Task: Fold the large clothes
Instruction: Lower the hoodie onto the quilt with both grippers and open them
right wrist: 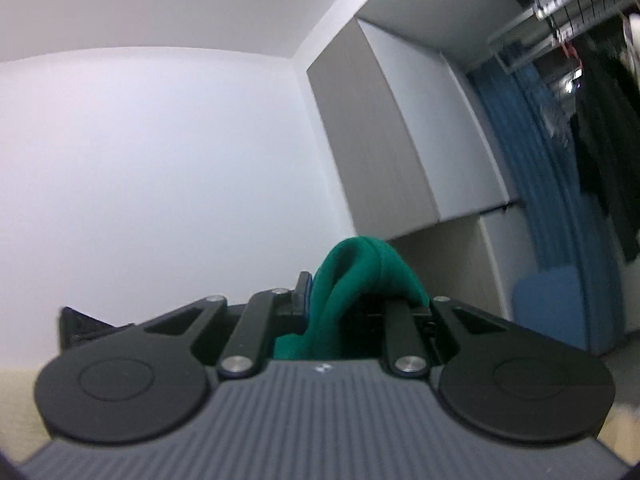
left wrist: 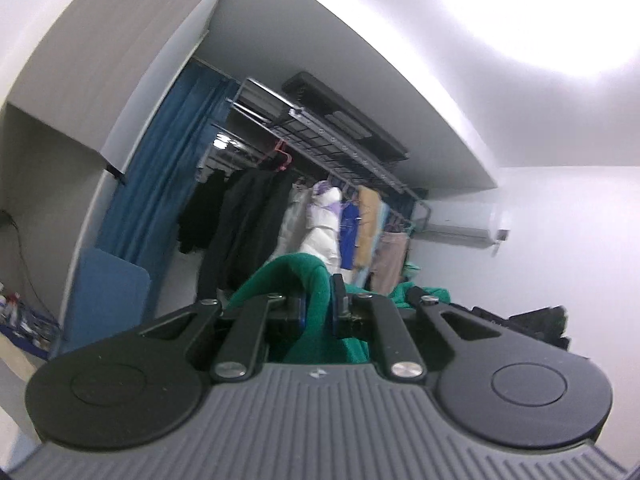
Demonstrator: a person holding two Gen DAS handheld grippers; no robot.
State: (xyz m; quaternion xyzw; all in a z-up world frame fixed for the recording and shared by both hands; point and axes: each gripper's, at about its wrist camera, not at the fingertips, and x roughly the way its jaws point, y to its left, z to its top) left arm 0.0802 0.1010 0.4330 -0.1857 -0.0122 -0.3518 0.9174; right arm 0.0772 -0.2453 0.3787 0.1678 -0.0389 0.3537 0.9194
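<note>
The left tongs [left wrist: 320,300] are squeezing a fold of the green cloth [left wrist: 308,280], and the cloth is bunching up over the tips and hanging down between the black arms. The right tongs [right wrist: 340,296] are pinching another part of the same green cloth [right wrist: 356,268], which is humping up above them. Both tongs are pointing out across the room, a little upward. Behind the left tongs a clothes rack [left wrist: 344,148] is holding dark coats [left wrist: 248,216] and a white jacket [left wrist: 320,224], beside a blue curtain [left wrist: 168,168].
</note>
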